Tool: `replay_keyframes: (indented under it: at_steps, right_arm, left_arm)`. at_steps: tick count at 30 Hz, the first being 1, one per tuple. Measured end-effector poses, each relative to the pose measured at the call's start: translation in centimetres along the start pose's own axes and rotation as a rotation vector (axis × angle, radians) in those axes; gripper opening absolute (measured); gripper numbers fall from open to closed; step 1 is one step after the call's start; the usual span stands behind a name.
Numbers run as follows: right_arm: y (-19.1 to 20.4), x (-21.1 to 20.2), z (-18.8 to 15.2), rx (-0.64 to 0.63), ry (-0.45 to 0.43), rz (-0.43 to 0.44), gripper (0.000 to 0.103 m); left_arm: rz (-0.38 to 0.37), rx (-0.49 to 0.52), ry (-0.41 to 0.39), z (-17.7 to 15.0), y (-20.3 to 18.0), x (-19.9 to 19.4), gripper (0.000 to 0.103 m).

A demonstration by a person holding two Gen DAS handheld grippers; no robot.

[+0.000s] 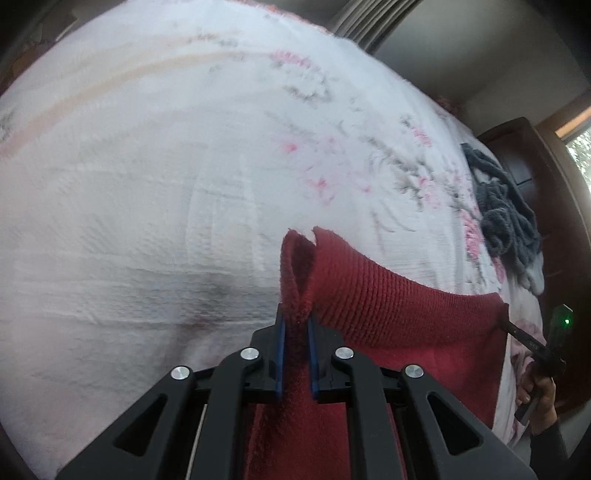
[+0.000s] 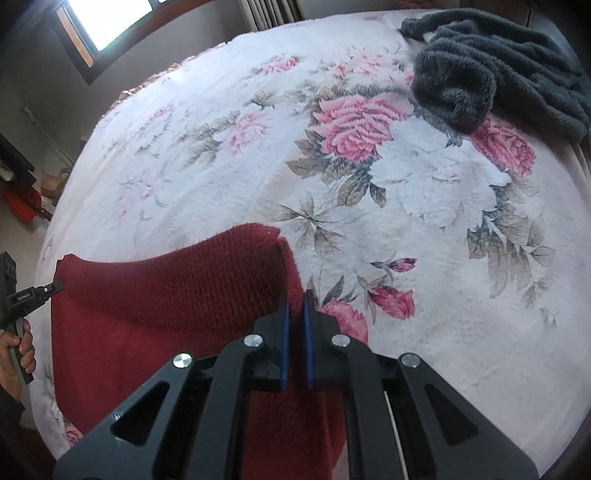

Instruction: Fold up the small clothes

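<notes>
A home bedroom: a bed under a fluffy white blanket point(image 2: 424, 177) printed with pink roses, a curtain point(image 1: 369, 18) and window point(image 2: 107, 22) behind it, and dark wooden furniture point(image 1: 524, 162), perhaps a wardrobe, beside it.

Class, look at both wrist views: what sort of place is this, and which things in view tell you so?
Most likely a bedroom: a floral blanket covers a wide bed, curtains hang beside a window, and a dark wooden cabinet stands by.
</notes>
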State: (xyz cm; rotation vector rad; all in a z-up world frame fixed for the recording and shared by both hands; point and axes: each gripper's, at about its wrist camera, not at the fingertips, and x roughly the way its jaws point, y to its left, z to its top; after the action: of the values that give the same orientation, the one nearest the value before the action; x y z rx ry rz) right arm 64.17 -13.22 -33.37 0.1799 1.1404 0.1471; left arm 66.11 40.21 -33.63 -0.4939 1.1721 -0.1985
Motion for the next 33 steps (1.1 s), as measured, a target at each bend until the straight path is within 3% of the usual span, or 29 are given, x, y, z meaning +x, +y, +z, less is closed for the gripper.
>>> replay_keyframes:
  at_steps: [7,8,10,11,13,15,16,18,19,20,21,23,25,28,29,30,31,32,33]
  right_arm:
    - [-1.2,4.4,0.2,0.001,0.052,-0.024,0.007]
    - [-1.8,5.6,-0.2,0.02,0.093,-0.021,0.009]
    - [-2.1,5.2,-0.4,0.025,0.062,-0.031,0.018]
    - [-2.2,4.3,-0.5,0.044,0.032,-0.021,0.018]
    - [-2.7,1.8,-1.0,0.108,-0.049,0.073,0.019]
    - [-2.7,0.9,-1.8,0.136,-0.054,0.17,0.019]
    - [-2.5,1.3,-2.2,0.142,-0.029,0.208,0.019]
    - [-2.2,2.9,-3.0,0.146,0.043,0.241,0.018]
    - [-2.4,4.0,-3.4,0.15,0.085,0.232,0.012]
    - [-2.9,4.8,-3.6,0.157,0.105,0.214,0.006]
    - [-3.8,5.3,-3.9,0.183,0.113,0.196,0.0]
    - [-4.8,4.9,-3.8,0.232,0.112,0.206,0.0]
    - [-4.2,2.4,-4.1,0.232,0.071,0.263,0.01]
    - [-1.8,-0.4,-6.6,0.191,0.076,0.422,0.01]
    - [-1.2,-0.6,-7.8,0.178,0.095,0.452,0.01]
    - [-0.6,0.0,-9.3,0.174,0.131,0.47,0.01]
    - [-0.4,0.8,-10.3,0.165,0.161,0.455,0.005]
    - [-0.4,2.0,-11.5,0.146,0.179,0.389,0.0]
    - [-0.7,2.5,-11.8,0.153,0.175,0.39,0.0]
  left_arm:
    - [0.058,-0.087,0.097,-0.4,3.5,4.0,0.013]
    - [0.077,-0.086,0.089,-0.3,3.4,3.7,0.015]
    - [0.176,-0.05,0.024,-0.3,2.2,1.8,0.024]
    - [0.195,-0.018,-0.025,-0.4,1.3,0.5,0.022]
    - [0.1,0.054,-0.068,-1.2,-0.8,-1.2,0.022]
    - [-0.021,0.109,-0.031,-2.3,-2.6,-0.7,0.022]
    - [-0.031,0.11,-0.003,-2.6,-2.7,0.1,0.024]
    - [0.033,0.081,0.069,-3.1,-1.5,2.8,0.024]
    - [0.067,0.059,0.084,-3.3,-0.7,3.5,0.023]
    - [0.084,0.034,0.09,-3.3,0.3,4.1,0.01]
    - [0.091,0.014,0.088,-3.3,1.1,4.1,0.005]
    - [0.075,-0.016,0.053,-3.3,1.6,2.3,0.002]
    - [-0.018,0.025,0.001,-4.2,0.4,-0.8,0.005]
    - [-0.191,0.091,0.002,-7.6,-0.8,-3.6,0.007]
    - [-0.204,0.097,0.028,-8.9,-0.5,-3.4,0.008]
    - [-0.167,0.105,0.057,-9.9,0.1,-2.4,0.008]
    - [-0.115,0.099,0.08,-10.5,0.9,-1.3,0.008]
    - [-0.097,0.068,0.096,-10.9,2.0,-0.4,0.005]
    - [-0.103,0.026,0.099,-10.9,3.3,-0.1,0.003]
